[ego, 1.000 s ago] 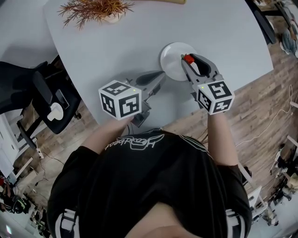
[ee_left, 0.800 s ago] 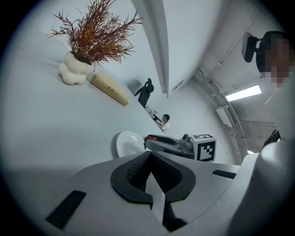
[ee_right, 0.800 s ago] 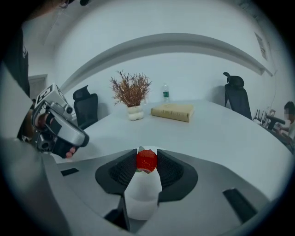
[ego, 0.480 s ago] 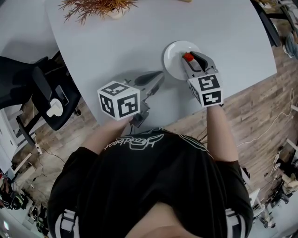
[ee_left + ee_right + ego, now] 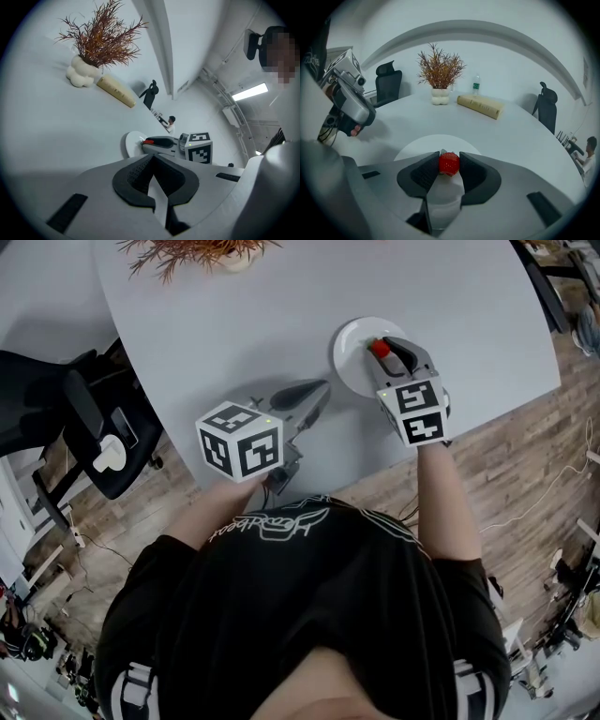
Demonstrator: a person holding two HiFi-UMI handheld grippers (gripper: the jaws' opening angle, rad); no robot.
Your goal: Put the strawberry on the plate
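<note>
The right claw (image 5: 382,354) has its two dark pads pressed on either side of a small red strawberry (image 5: 449,162), the jaws standing partly apart, just as wide as the fruit. The berry sits at the very tips, clear of the claw's grey body. Directly beneath the tips and spreading out ahead of them lies a round white plate (image 5: 417,143), so the strawberry is over the plate's near part. Whether it touches the plate I cannot tell. Behind the jaws, toward the person, is that claw's marker cube (image 5: 419,412), then the bare forearm.

Off to the right claw's left, well apart from it, the left claw (image 5: 314,390) is low over the pale grey table (image 5: 234,324). Its tips point toward the plate's rim but stop short of it. Its own view shows the pad tips meeting with nothing between them, so it is closed and empty. Its marker cube (image 5: 241,440) is at the rear, near the table edge.

Farther ahead of the right claw, across the table, a dried reddish plant in a lumpy white vase (image 5: 440,70) stands beside a cream-coloured book (image 5: 480,106) lying flat, with a small water bottle (image 5: 476,86) behind them. Beyond the table are black office chairs, one (image 5: 389,82) ahead to the left and one (image 5: 547,110) to the right. A person (image 5: 589,154) shows at the far right edge.
</note>
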